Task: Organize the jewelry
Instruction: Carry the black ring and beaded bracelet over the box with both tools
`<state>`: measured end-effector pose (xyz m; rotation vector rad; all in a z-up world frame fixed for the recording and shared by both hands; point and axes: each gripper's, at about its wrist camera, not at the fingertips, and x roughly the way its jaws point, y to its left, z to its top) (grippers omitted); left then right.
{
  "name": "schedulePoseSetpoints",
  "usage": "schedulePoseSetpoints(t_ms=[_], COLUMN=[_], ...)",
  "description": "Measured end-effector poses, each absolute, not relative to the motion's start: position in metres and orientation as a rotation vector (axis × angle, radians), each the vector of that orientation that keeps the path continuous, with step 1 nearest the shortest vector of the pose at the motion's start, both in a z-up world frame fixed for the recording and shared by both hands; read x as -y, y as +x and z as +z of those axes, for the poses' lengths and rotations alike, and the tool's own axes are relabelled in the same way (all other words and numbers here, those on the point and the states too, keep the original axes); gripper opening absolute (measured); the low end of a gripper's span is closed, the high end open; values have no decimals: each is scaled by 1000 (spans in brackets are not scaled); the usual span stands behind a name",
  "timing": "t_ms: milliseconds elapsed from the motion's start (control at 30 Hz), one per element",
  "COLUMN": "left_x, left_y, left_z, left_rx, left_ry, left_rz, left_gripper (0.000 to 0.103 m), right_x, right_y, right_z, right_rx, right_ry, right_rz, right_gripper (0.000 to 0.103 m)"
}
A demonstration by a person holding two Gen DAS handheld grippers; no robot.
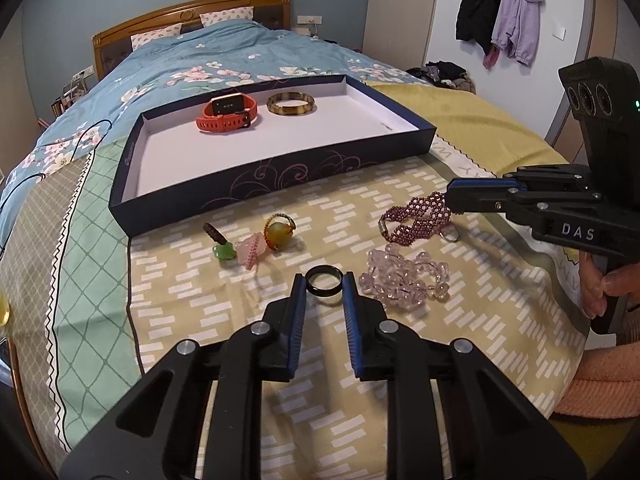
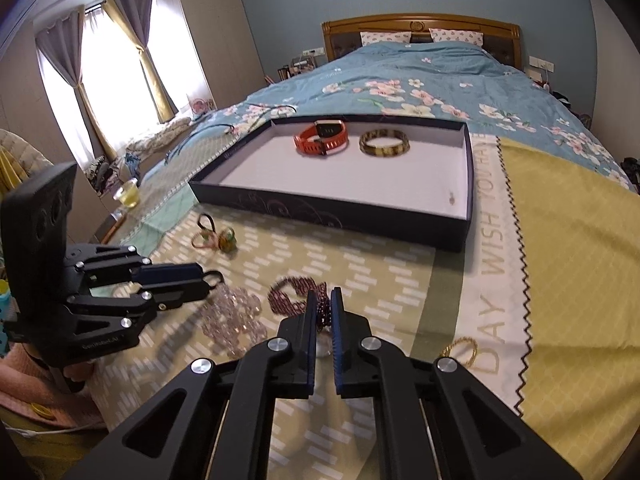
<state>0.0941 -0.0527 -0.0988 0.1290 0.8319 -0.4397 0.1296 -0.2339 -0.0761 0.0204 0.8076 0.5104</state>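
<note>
Ring (image 1: 324, 279): between left fingers (image 1: 298, 300), pinched across its width
Bracelet (image 2: 298, 300): clamped at one end in right fingers (image 2: 310, 312)
Box (image 1: 280, 182): straight ahead of both, beyond the jewelry

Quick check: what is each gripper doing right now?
Left gripper: closed on the black ring.
Right gripper: closed on the purple beaded bracelet.

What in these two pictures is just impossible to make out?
- Right wrist view: the black ring, mostly hidden behind the left gripper.
- Right wrist view: the purple bead bracelet, blurred, its near end hidden between the right gripper fingers.
- Left wrist view: the watch face, too small to read.
</note>
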Motion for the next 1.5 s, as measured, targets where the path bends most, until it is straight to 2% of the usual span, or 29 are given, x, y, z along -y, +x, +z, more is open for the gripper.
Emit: schedulePoseSetpoints(t_ms=[67,100,233,300,400,433,800,833,1167,1500], left_x=[52,51,48,46,45,46,61,61,56,45], left_y=[94,94,95,95,95,95,110,110,109,107], left_z=[-97,-96,-96,-97,-95,-95,-103,-103,-98,-69], left_rx=[-825,-824,-823,-830,-827,-824,-872,-873,-846,-762], left_ry=[123,115,107,100,100,108,168,169,143,109], left_rz=[-442,-447,-444,-448,-454,-454,-469,-472,-459,-460], left_gripper=[9,1,1,1,28,30,29,22,22,22], right_x=[233,232,227,226,225,225,227,227,220,215], right_y=[131,132,135,135,137,137,140,139,143,151], right_z=[-72,-69,-64,-63,-62,-62,-65,-65,-53,-35], right_rx=[-795,-791,-777,-775,-772,-772,-782,-781,-745,-706], right_ry=[18,19,10,7,7,8,18,18,-7,-30], right_rz=[514,521,531,532,532,531,529,530,551,564], right_gripper=[5,5,5,5,5,5,5,5,5,5])
